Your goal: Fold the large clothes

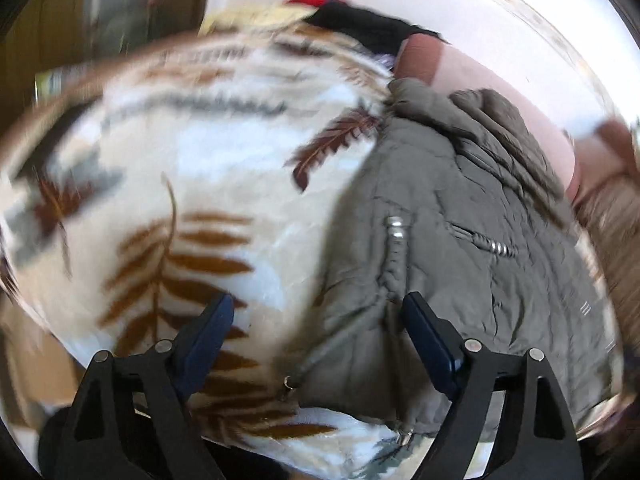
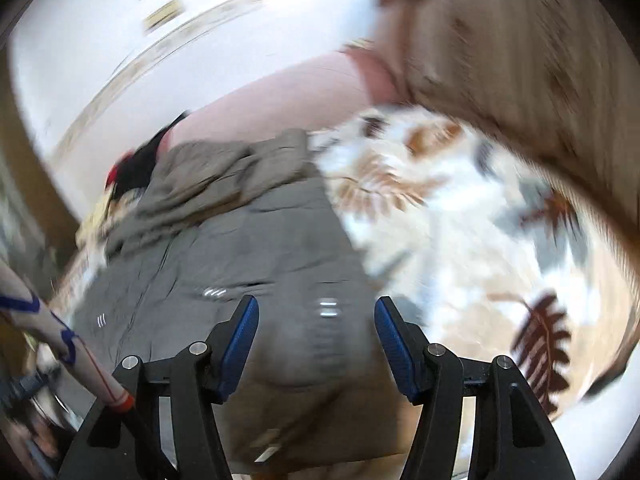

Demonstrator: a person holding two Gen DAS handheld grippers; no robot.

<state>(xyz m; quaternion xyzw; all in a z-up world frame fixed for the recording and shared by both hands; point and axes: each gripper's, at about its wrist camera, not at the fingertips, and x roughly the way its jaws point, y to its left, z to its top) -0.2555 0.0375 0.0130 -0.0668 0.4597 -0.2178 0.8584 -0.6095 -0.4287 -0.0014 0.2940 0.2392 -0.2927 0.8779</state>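
Across the bed (image 1: 200, 168) lies my bulky, soft jacket (image 1: 440, 240); left tongs (image 1: 318, 320) and right tongs (image 2: 316, 320) gape empty; I'd pinch its hem.

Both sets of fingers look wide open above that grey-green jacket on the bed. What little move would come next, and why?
Probably lower both grippers to the jacket and pinch its near edge. The left gripper and right gripper are open and hold nothing, and the jacket lies rumpled on the leaf-print blanket, not yet folded.
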